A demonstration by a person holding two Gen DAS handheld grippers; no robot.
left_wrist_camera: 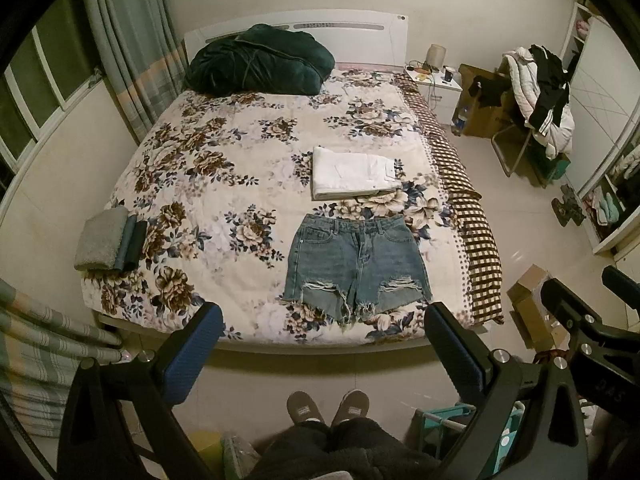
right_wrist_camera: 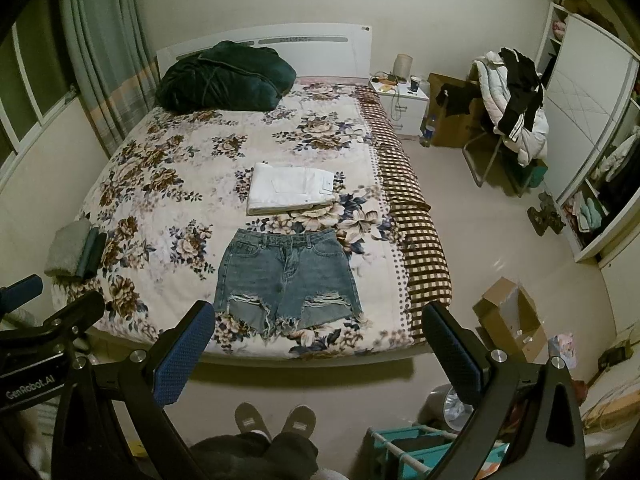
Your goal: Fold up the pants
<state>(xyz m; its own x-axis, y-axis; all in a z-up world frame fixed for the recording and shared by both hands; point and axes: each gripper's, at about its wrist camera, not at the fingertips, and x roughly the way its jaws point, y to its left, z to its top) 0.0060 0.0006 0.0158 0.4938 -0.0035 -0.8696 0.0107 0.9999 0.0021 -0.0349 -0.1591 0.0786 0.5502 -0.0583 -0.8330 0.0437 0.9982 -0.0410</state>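
Note:
Blue denim shorts (left_wrist_camera: 356,264) lie flat and unfolded near the foot of the bed, waistband toward the headboard; they also show in the right wrist view (right_wrist_camera: 286,280). Folded white pants (left_wrist_camera: 352,172) lie just beyond them, also visible in the right wrist view (right_wrist_camera: 290,192). My left gripper (left_wrist_camera: 324,320) is open and empty, held above the floor at the foot of the bed, short of the shorts. My right gripper (right_wrist_camera: 316,320) is open and empty at the same distance. Each gripper shows at the edge of the other's view.
The bed has a floral cover (left_wrist_camera: 224,168) with a dark green blanket bundle (left_wrist_camera: 260,60) at the head and folded towels (left_wrist_camera: 108,240) at the left edge. A nightstand (left_wrist_camera: 436,84), a chair heaped with clothes (left_wrist_camera: 536,96), a cardboard box (right_wrist_camera: 508,316) and a wardrobe stand on the right.

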